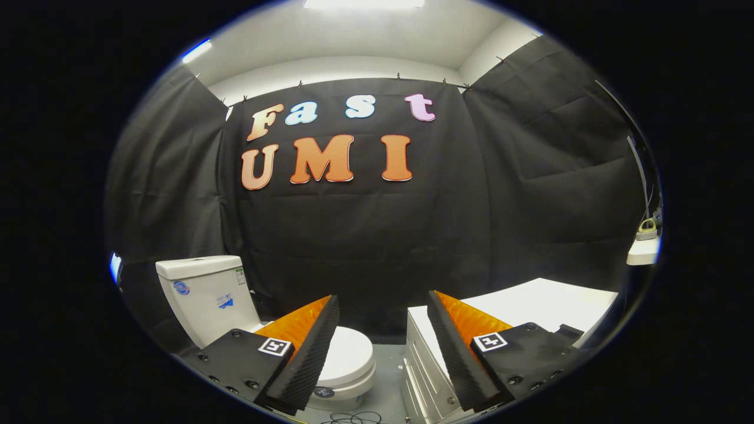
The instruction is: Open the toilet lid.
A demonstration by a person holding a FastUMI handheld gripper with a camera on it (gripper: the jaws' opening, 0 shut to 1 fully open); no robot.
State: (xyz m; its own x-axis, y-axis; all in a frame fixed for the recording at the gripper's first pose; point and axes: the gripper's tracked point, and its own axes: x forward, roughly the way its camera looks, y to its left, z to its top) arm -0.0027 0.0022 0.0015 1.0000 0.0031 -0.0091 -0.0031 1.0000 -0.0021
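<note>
Gripper [383,330] is sitting wide open, fingers spread well apart w/ nothing between them, hovering above the floor. Toilet [247,330] is standing low on the left, partly behind the left finger [312,353]; its lid [350,356] is lying flat and closed on the bowl, peeking out just beside that finger's inner edge. White tank [206,288] is rising behind it against the black cloth wall [365,247]. A white cabinet [424,365] w/ drawer fronts is sitting on the right, partly behind the right finger [456,353], its top [542,300] stretching back toward the wall. Dark cables [353,418] are lying on the grey floor [386,377] between toilet and cabinet. Fingers aren't touching the lid.
</note>
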